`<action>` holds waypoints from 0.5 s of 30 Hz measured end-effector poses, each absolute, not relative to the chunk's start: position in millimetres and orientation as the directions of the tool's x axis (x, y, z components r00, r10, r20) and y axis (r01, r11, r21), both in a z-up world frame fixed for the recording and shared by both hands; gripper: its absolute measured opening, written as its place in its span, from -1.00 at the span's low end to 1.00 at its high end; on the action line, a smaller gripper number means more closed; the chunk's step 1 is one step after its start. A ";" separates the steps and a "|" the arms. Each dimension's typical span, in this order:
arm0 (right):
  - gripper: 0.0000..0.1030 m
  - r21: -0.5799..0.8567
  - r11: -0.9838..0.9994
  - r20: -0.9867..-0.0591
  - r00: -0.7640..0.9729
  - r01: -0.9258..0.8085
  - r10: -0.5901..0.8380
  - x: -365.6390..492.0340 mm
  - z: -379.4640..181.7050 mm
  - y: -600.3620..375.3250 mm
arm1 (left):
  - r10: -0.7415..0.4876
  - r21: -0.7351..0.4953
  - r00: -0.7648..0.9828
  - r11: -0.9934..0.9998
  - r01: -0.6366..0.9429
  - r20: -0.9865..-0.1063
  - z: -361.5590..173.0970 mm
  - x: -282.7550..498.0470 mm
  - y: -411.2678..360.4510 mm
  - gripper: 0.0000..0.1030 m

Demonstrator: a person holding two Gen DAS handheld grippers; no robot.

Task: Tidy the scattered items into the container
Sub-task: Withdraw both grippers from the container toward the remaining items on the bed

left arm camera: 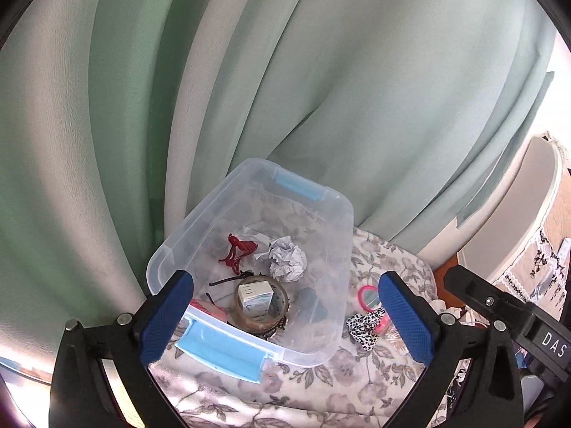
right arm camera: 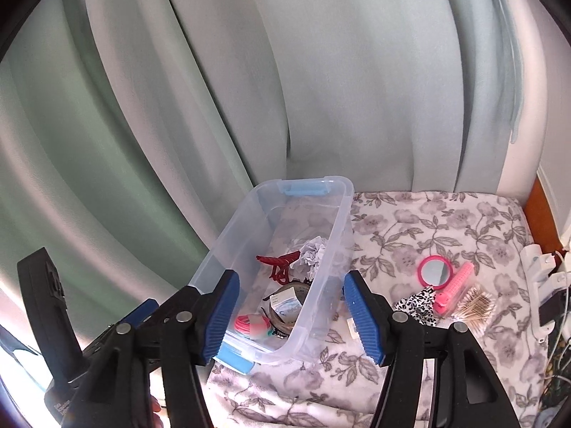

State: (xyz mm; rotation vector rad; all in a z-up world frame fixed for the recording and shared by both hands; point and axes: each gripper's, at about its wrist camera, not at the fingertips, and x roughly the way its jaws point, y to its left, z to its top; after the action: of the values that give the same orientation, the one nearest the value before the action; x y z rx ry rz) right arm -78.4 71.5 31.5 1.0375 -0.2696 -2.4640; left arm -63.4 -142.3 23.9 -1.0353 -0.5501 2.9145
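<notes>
Both grippers, left (left arm camera: 285,315) and right (right arm camera: 291,312), gape empty over the container (right arm camera: 348,210); loose cotton swabs (right arm camera: 474,303) risk scattering when pinched

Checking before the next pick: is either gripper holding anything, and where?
Nothing is held: left gripper and right gripper both stand open, empty.

Home bedroom: floral blanket (right arm camera: 428,228) over a bed, green curtains (right arm camera: 178,107) behind, pink mirror (right arm camera: 433,271), cotton swabs (right arm camera: 476,303).
</notes>
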 end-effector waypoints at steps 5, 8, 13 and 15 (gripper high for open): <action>0.27 0.349 -0.883 -0.597 -0.652 0.314 -0.468 -60.7 41.3 96.6 | 0.108 -0.299 -0.825 -0.951 0.077 -0.555 44.6 -48.1 -121.7 1.00; 0.29 0.348 -0.887 -0.579 -0.674 0.305 -0.459 -50.7 46.4 112.3 | 0.095 -0.269 -0.840 -0.961 0.063 -0.534 55.8 -40.2 -107.1 1.00; 0.31 0.352 -0.892 -0.554 -0.705 0.284 -0.443 -34.8 51.7 140.8 | 0.115 -0.267 -0.850 -0.963 0.031 -0.514 66.2 -30.6 -83.5 1.00; 0.32 0.358 -0.893 -0.547 -0.714 0.272 -0.437 -30.1 52.0 153.6 | 0.125 -0.266 -0.852 -0.964 0.017 -0.508 69.2 -27.8 -73.9 1.00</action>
State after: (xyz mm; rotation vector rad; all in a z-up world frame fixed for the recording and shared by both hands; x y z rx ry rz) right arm -30.1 153.6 52.0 0.9117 -0.3556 -2.5724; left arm -27.8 -73.9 69.2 -0.8341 -0.4054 2.9422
